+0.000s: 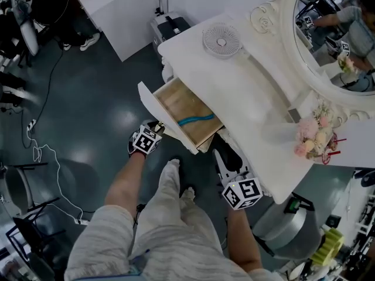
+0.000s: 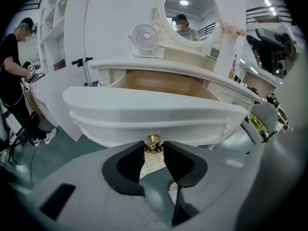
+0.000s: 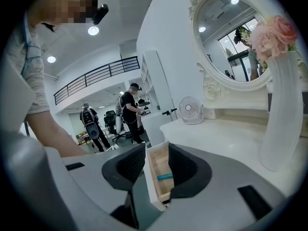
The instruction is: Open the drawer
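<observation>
The white dressing table's drawer stands pulled out, its wooden inside showing with a blue thing lying in it. In the left gripper view the curved white drawer front fills the middle, and its small gold knob sits between the black pads. My left gripper is shut on that knob; in the head view the left gripper is at the drawer's front edge. My right gripper hangs below the table's edge, to the right of the drawer. In its own view the right gripper is open and empty, the drawer beyond it.
On the table top stand a small white fan and a vase of pink flowers, under an oval mirror. A scooter stands behind the table. A cable trails over the dark floor; people stand at the back.
</observation>
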A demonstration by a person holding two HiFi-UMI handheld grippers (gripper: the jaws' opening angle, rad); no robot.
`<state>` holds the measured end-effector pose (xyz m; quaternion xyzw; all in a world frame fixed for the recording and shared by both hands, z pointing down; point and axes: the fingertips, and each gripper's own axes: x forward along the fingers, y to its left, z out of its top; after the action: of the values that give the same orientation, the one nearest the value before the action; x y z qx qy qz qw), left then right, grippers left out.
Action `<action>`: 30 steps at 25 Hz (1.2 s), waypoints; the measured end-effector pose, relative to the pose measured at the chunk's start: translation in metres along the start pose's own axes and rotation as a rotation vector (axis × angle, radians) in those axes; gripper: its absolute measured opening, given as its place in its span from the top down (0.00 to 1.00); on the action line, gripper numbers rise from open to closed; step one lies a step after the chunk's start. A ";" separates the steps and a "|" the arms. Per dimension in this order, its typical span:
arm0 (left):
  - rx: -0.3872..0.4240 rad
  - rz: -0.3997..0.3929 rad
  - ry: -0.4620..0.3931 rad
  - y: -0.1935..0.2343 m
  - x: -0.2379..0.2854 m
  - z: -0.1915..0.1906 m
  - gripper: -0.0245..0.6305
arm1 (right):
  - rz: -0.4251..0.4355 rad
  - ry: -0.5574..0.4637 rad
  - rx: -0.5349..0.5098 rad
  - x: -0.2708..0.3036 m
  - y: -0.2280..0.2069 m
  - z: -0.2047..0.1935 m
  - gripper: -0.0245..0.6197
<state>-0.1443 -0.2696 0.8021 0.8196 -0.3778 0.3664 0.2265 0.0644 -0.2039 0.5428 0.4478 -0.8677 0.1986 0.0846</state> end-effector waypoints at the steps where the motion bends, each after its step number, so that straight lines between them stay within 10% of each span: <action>1: -0.001 0.000 -0.002 0.000 -0.001 -0.001 0.76 | 0.000 0.000 0.001 0.000 0.000 0.000 0.79; 30: -0.044 -0.006 -0.047 0.004 -0.025 -0.029 0.76 | 0.042 0.048 -0.028 0.006 0.038 -0.013 0.77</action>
<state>-0.1712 -0.2422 0.8008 0.8241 -0.3883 0.3379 0.2364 0.0298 -0.1834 0.5461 0.4235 -0.8773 0.1986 0.1074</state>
